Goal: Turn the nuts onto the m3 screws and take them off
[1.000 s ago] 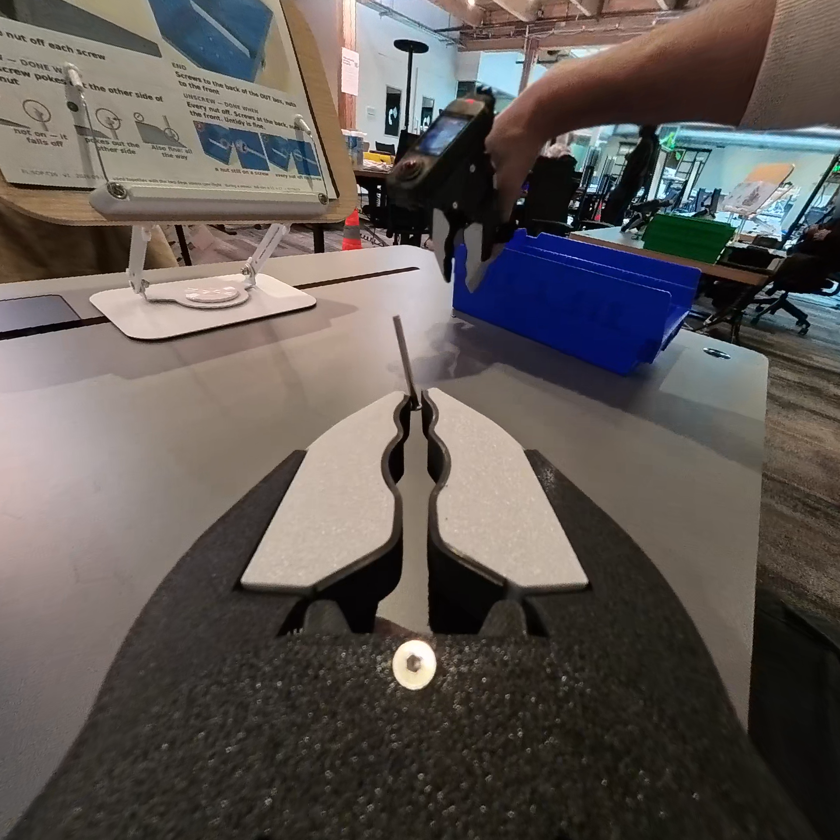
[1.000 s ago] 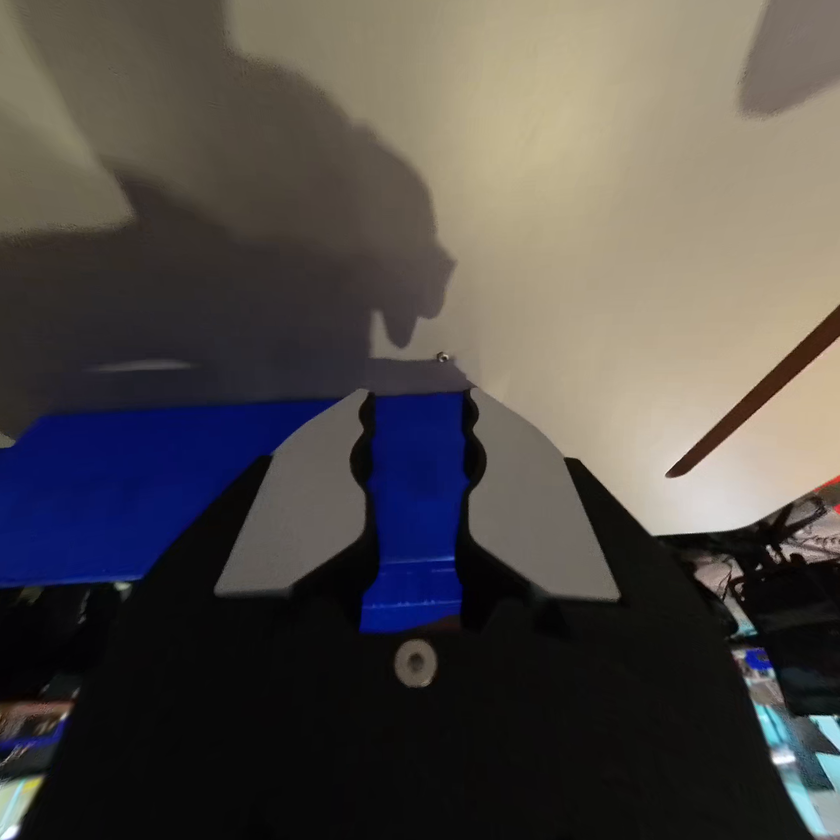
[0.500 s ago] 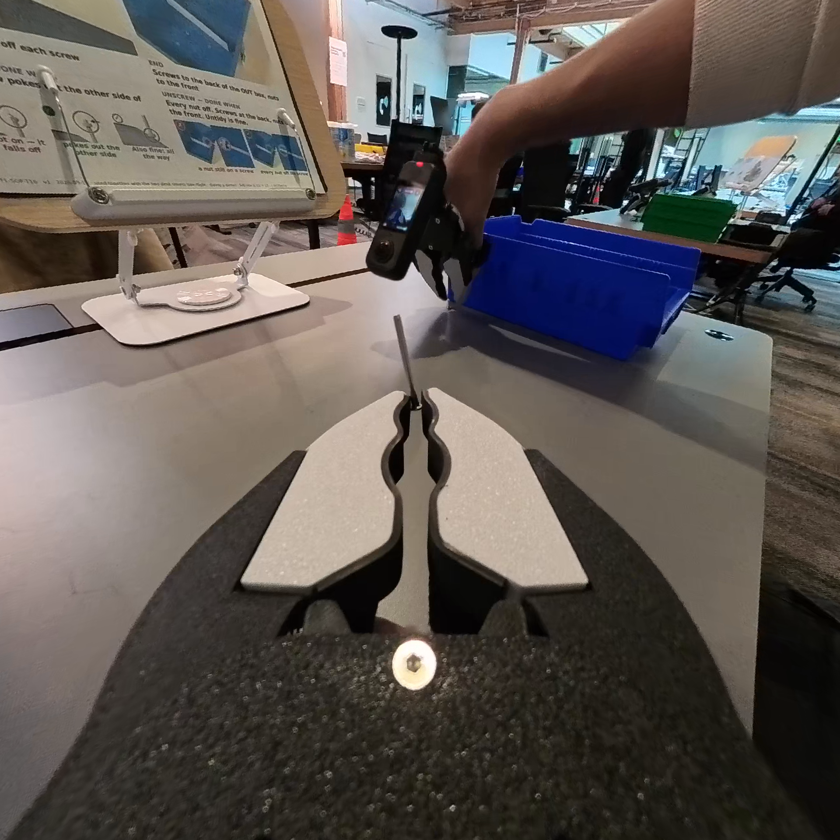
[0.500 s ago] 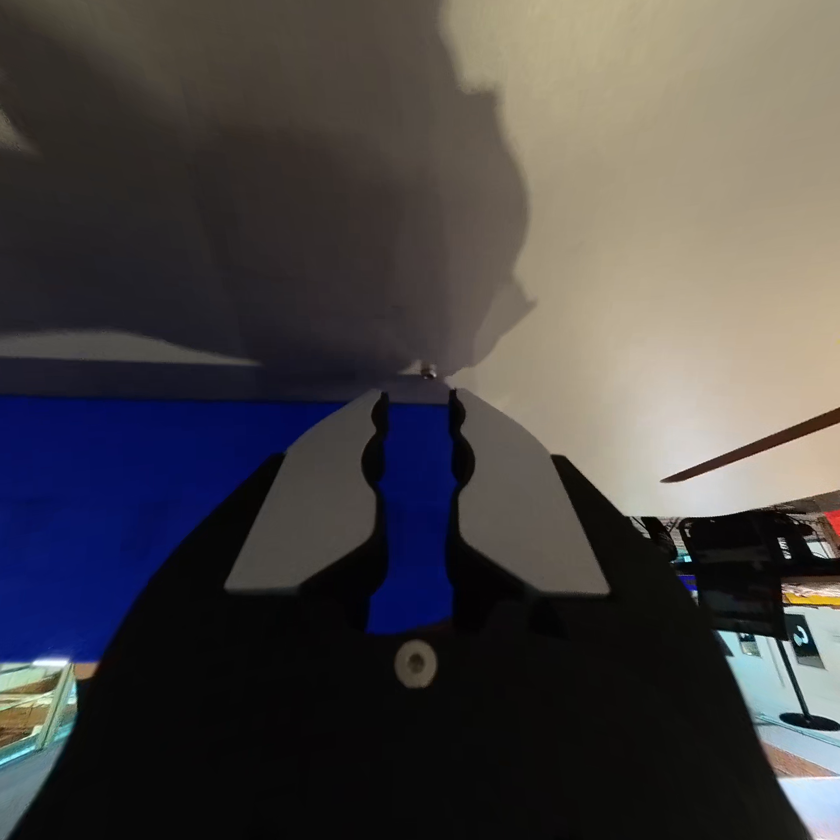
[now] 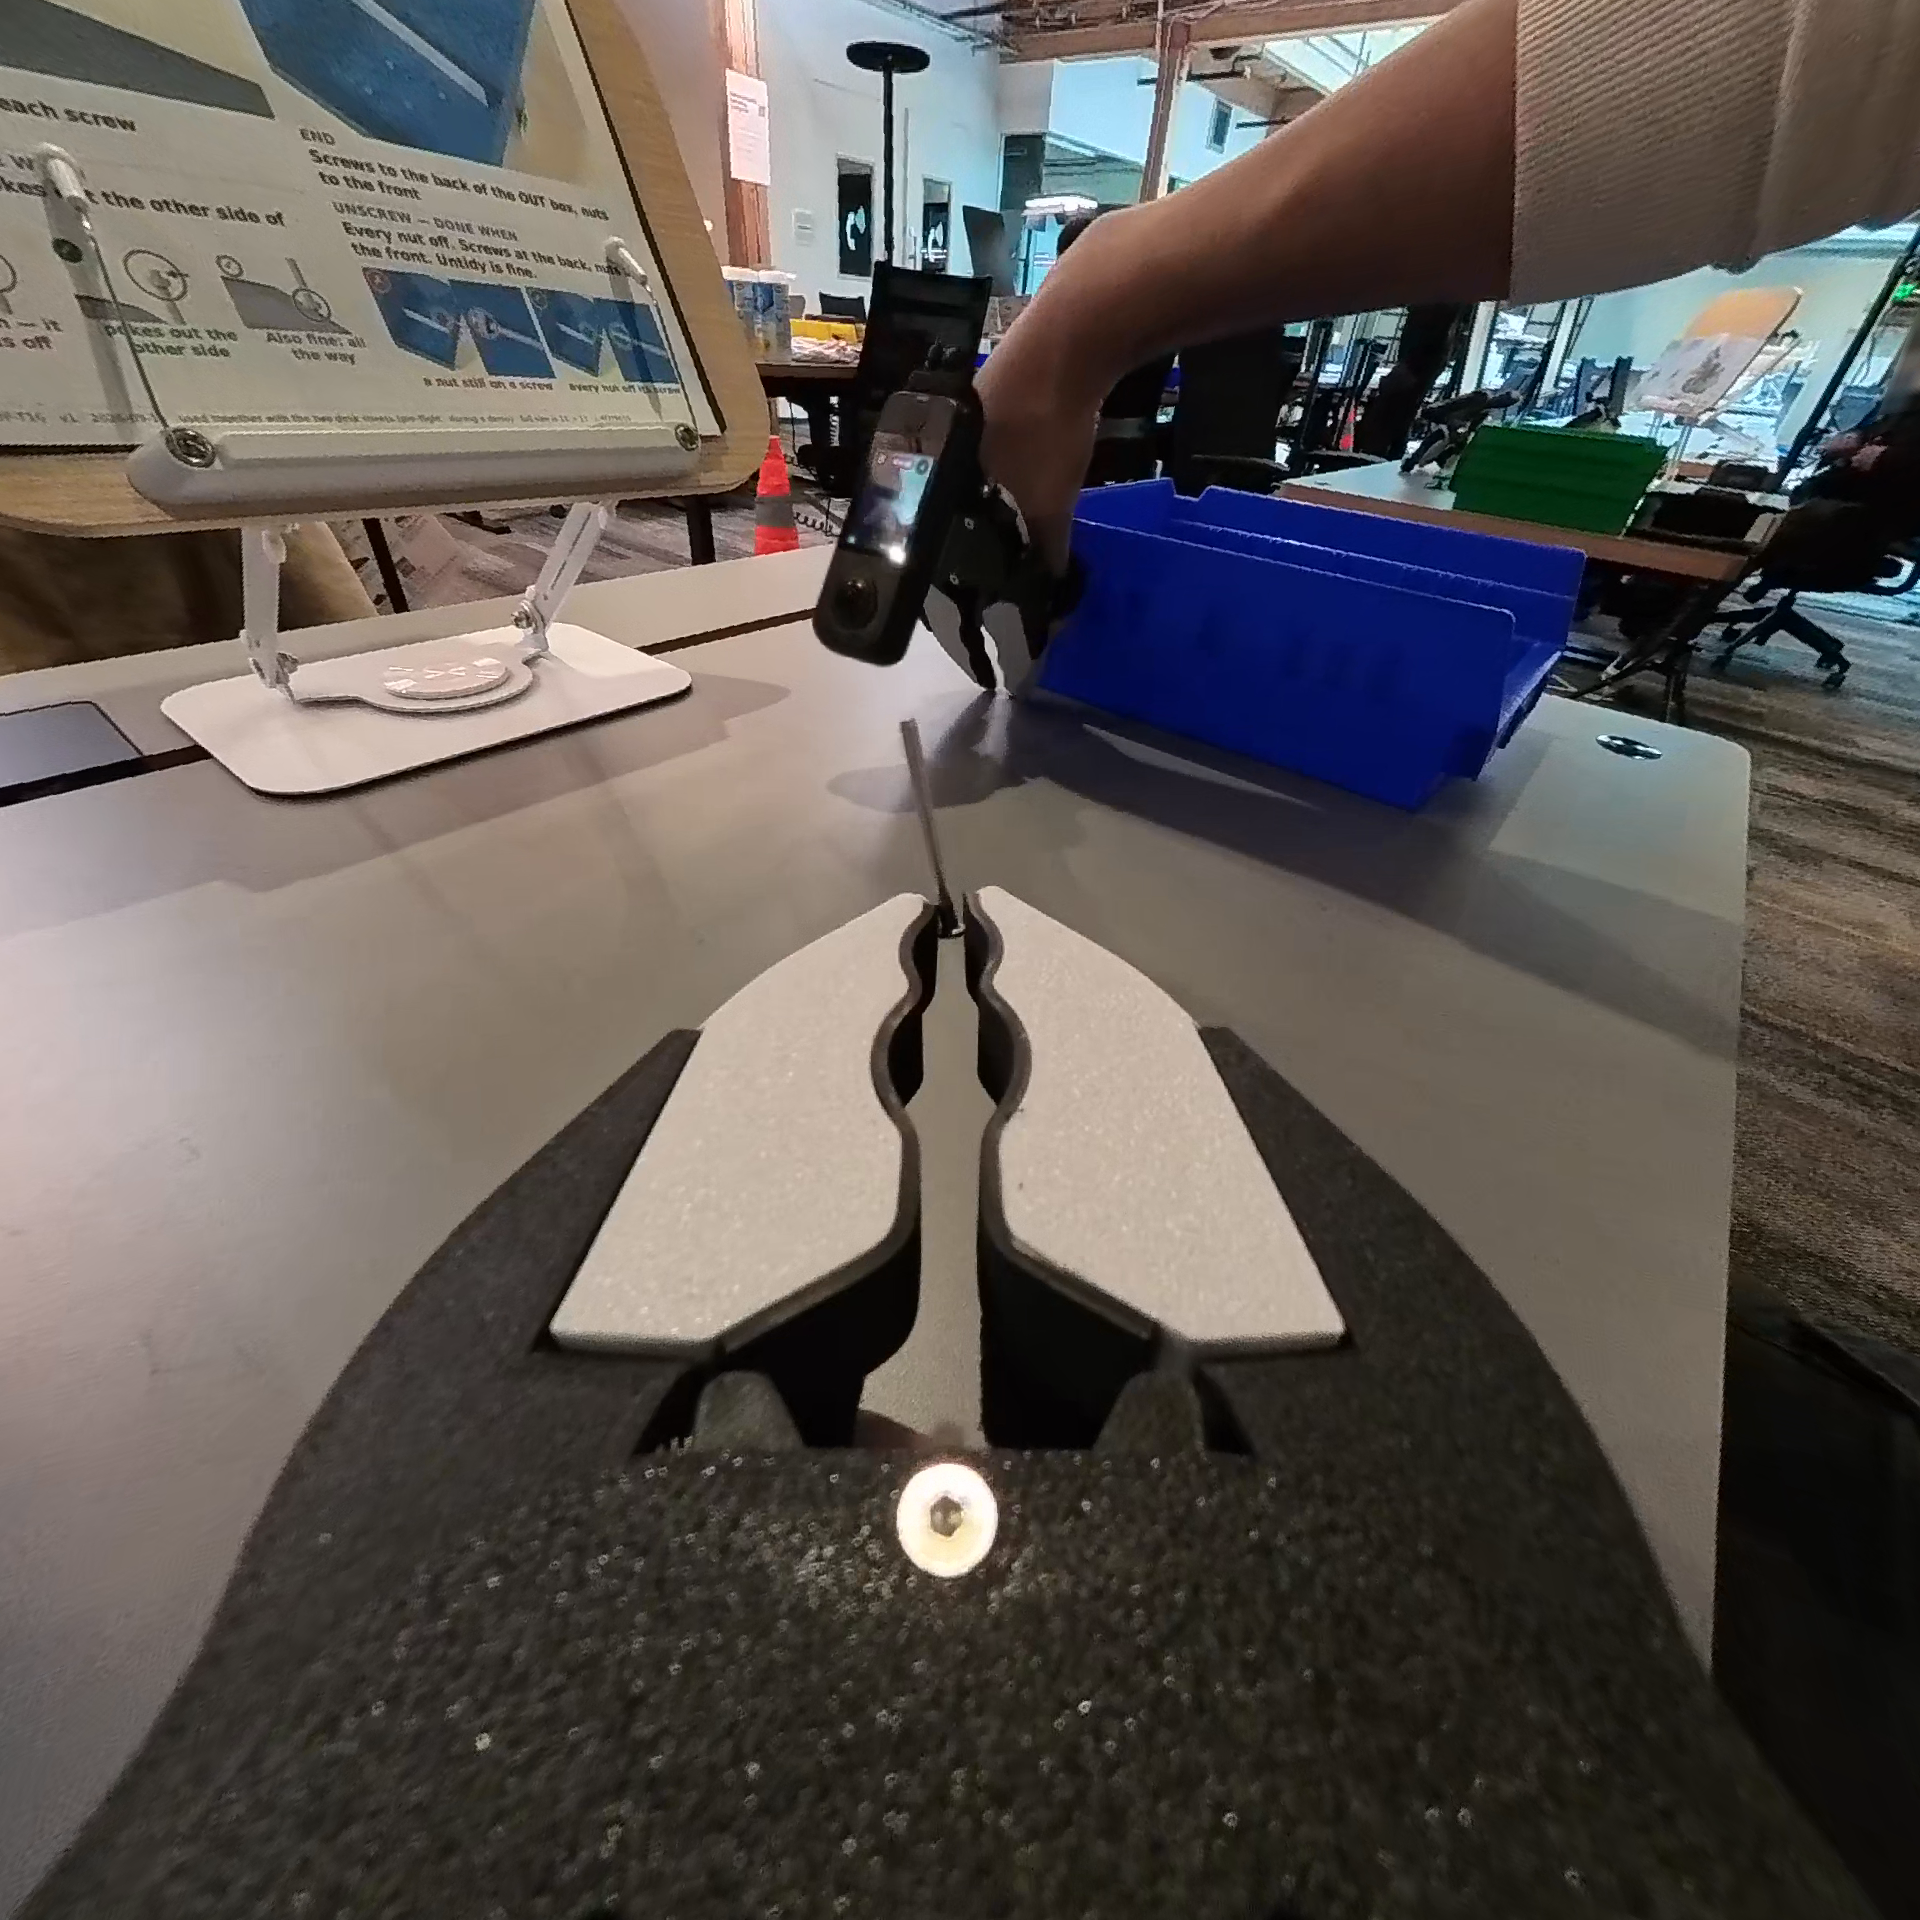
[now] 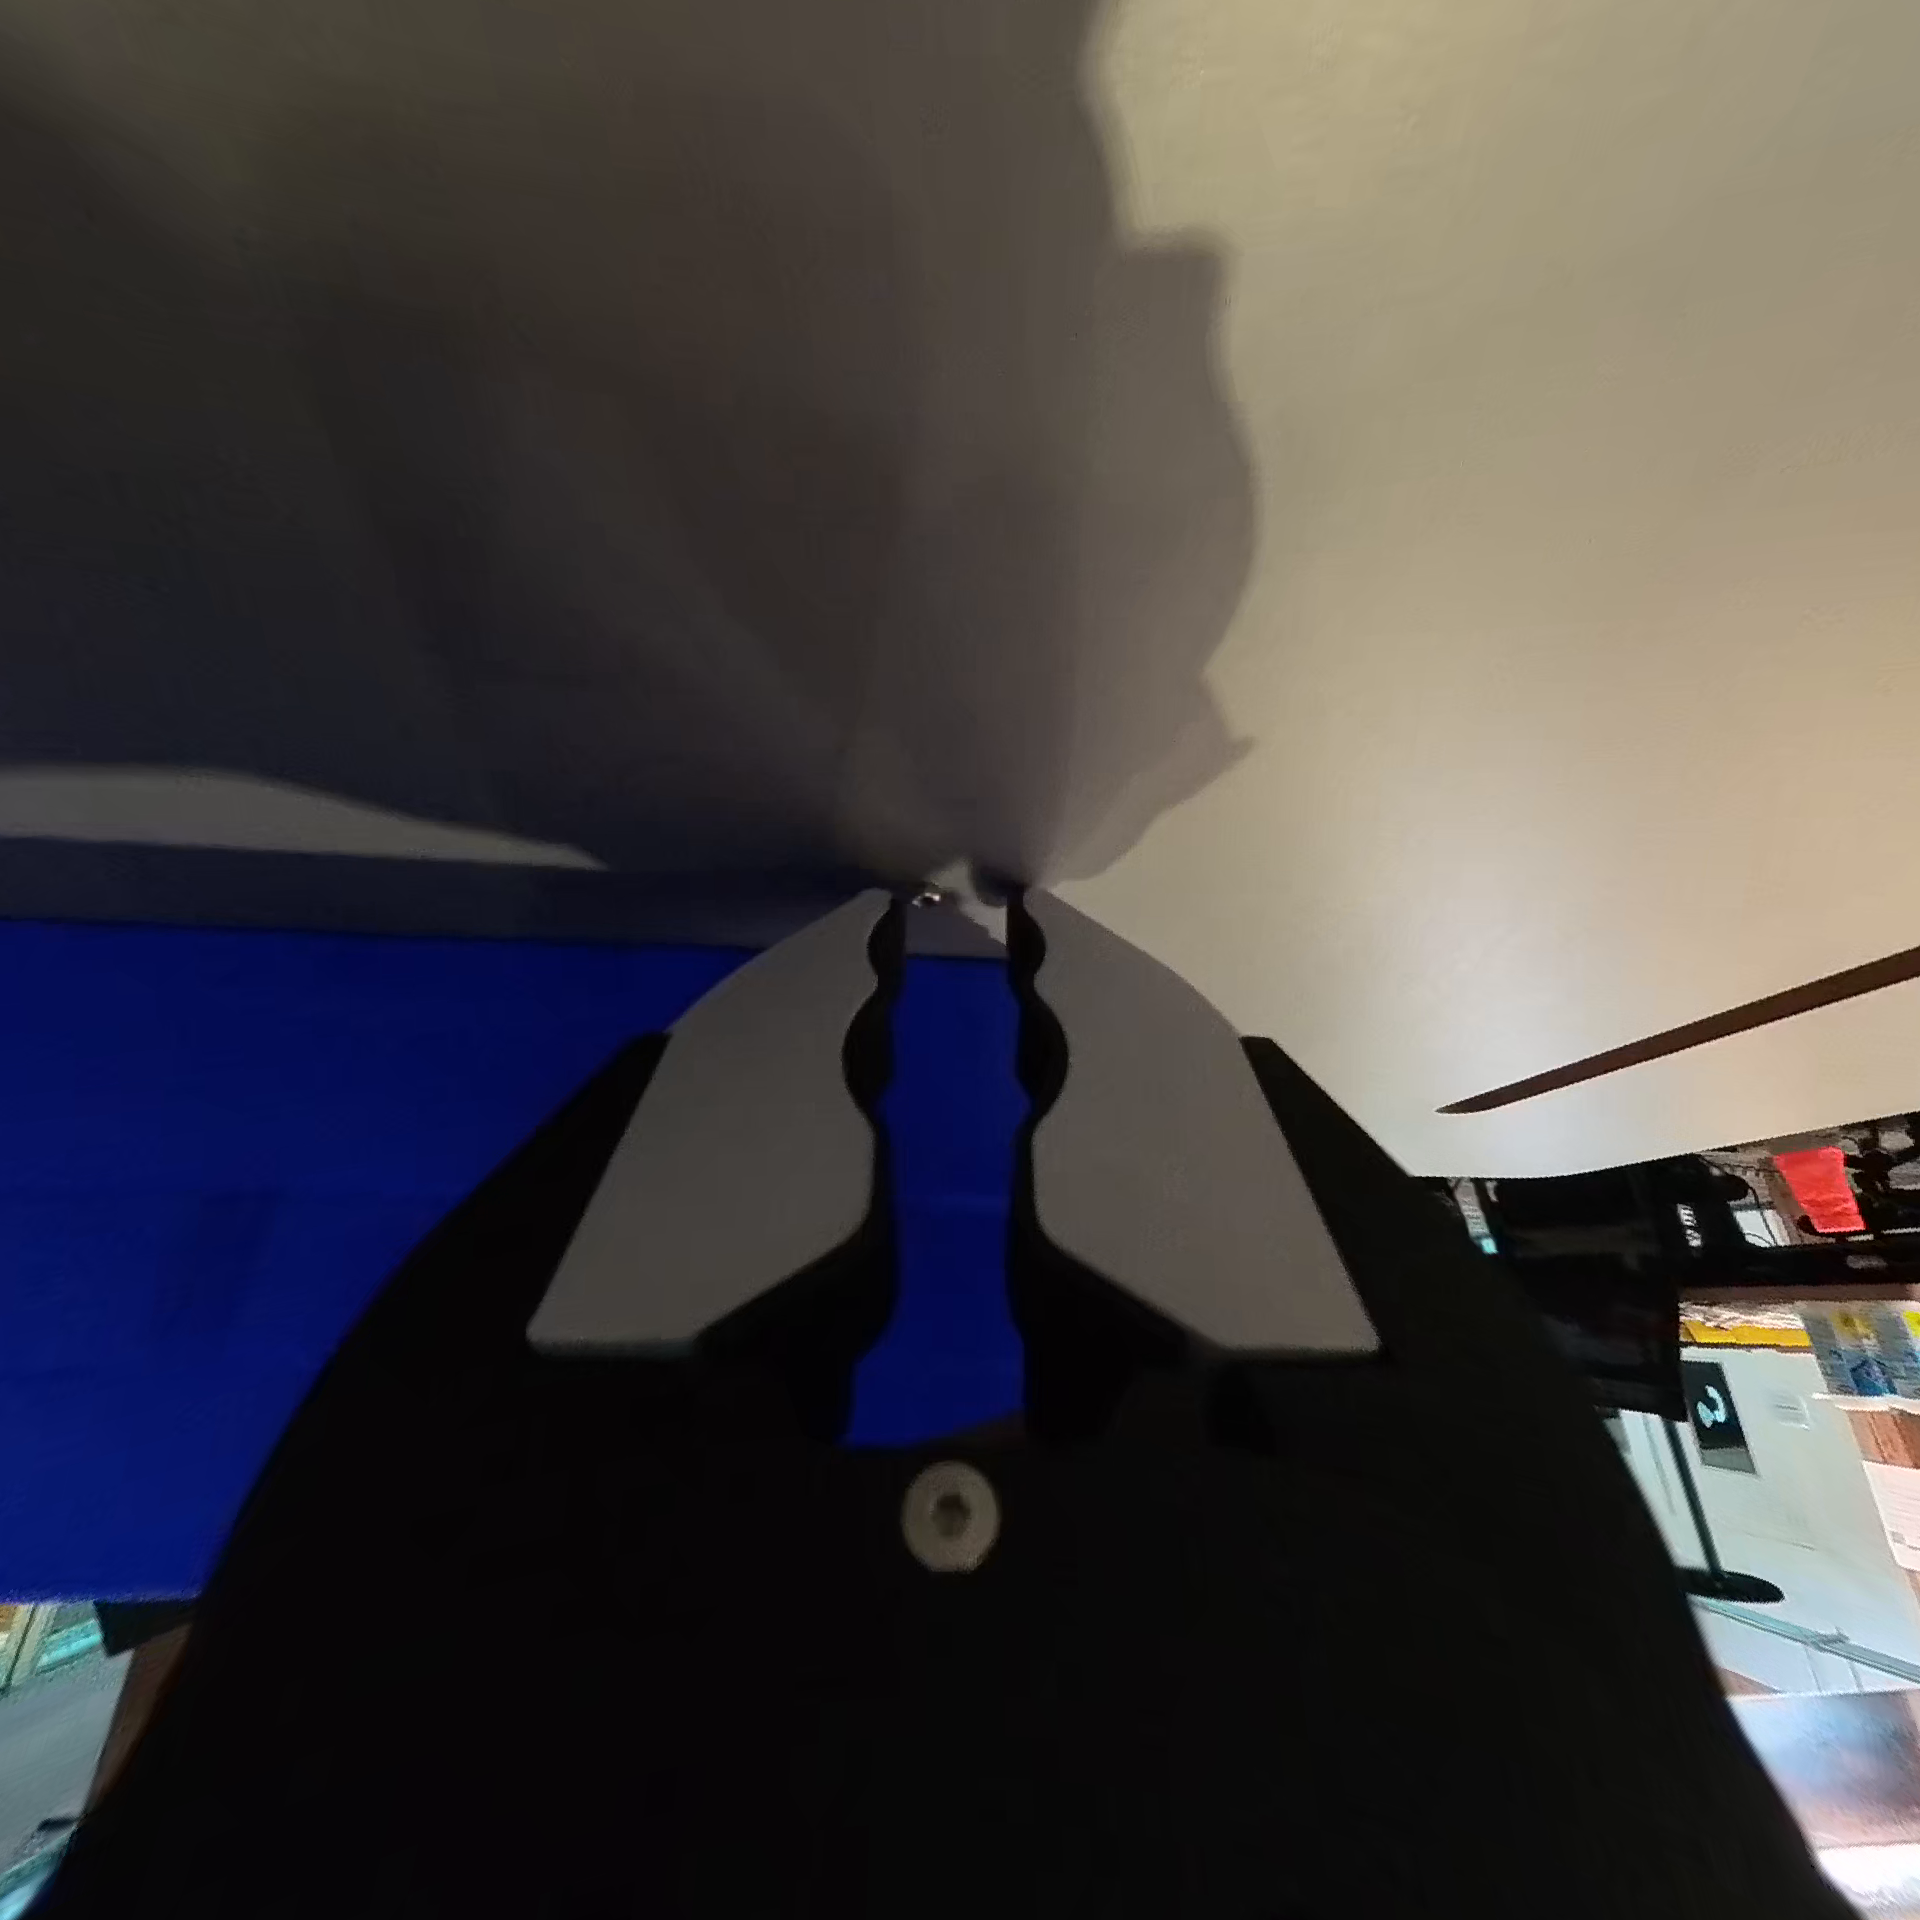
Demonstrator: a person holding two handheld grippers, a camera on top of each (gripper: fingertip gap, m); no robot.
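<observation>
One M3 screw (image 5: 928, 826) and 1 nut (image 6: 928, 896) visible, plus 1 blue bin (image 5: 1309, 634) on the grey table (image 5: 416, 987). Left gripper (image 5: 948, 920) is closed on the screw head, shaft upright. Right gripper (image 6: 951, 899) is slightly open, tips at the table beside the bin, around the nut.

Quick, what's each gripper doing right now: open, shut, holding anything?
Left gripper: shut on a thin screw.
Right gripper: open, tips down around a small nut on the table.

A grey table (image 5: 416, 1039) stands in an open workshop with office chairs (image 5: 1787, 613) and patterned carpet (image 5: 1849, 935).
</observation>
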